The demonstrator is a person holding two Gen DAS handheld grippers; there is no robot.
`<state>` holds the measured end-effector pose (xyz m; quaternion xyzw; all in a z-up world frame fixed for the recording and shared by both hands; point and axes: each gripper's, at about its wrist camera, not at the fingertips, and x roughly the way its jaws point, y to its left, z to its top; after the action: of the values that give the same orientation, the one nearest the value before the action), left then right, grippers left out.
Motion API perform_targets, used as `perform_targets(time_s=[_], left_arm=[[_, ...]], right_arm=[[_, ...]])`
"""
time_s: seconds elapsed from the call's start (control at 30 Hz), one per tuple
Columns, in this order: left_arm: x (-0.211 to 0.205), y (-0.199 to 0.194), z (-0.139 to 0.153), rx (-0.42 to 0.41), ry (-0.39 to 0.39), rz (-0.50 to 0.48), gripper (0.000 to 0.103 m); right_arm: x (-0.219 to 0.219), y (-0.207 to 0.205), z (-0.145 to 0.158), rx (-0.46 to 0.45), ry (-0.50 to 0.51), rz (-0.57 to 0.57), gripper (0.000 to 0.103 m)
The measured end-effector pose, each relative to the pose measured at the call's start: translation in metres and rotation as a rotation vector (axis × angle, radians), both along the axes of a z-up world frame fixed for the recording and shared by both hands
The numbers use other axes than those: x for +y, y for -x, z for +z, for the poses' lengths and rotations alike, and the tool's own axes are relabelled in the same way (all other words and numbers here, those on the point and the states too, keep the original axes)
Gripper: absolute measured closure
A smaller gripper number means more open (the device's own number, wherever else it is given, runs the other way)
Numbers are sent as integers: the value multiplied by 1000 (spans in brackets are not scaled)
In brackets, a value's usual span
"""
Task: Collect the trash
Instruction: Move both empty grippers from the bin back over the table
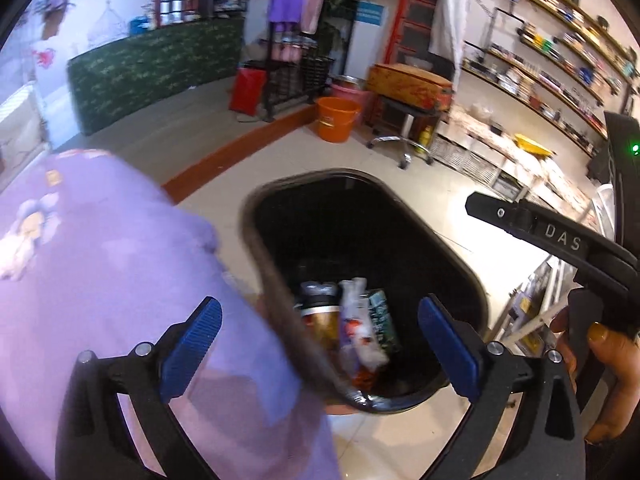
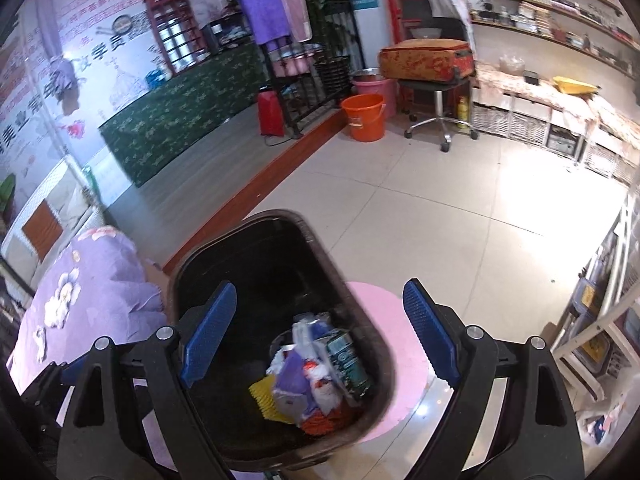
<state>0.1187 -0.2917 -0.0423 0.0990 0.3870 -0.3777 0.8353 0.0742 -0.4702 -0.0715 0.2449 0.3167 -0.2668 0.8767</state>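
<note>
One black bin [image 2: 280, 264] stands on the floor directly below and ahead of both tongs, its long axis running away from them. Left tongs [image 1: 320, 340] and right tongs [image 2: 320, 344] hang released and empty over it, about equally near. The trash [image 2: 316, 372] lies heaped at its bottom: one green carton [image 2: 346, 360], one cup [image 1: 320, 312] and several wrappers (too jumbled to count).

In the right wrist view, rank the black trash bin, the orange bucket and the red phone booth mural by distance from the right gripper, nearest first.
1. Black trash bin: directly under the open right gripper, trash inside.
2. Orange bucket: across the tiled floor, upper centre, beside the step.
3. Red phone booth mural: on the back wall, upper left.
</note>
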Motion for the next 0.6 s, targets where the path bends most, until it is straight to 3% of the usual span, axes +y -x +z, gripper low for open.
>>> perform_targets(time_s=[0.23,0.6], left_arm=[[48,-3,9,-80,-12,126,6],[145,-26,5,-54,-15,346,6]], right_arm=[[42,-36,-4,12,-15,147,18],[124,-95,-7,35,-22,419,18]])
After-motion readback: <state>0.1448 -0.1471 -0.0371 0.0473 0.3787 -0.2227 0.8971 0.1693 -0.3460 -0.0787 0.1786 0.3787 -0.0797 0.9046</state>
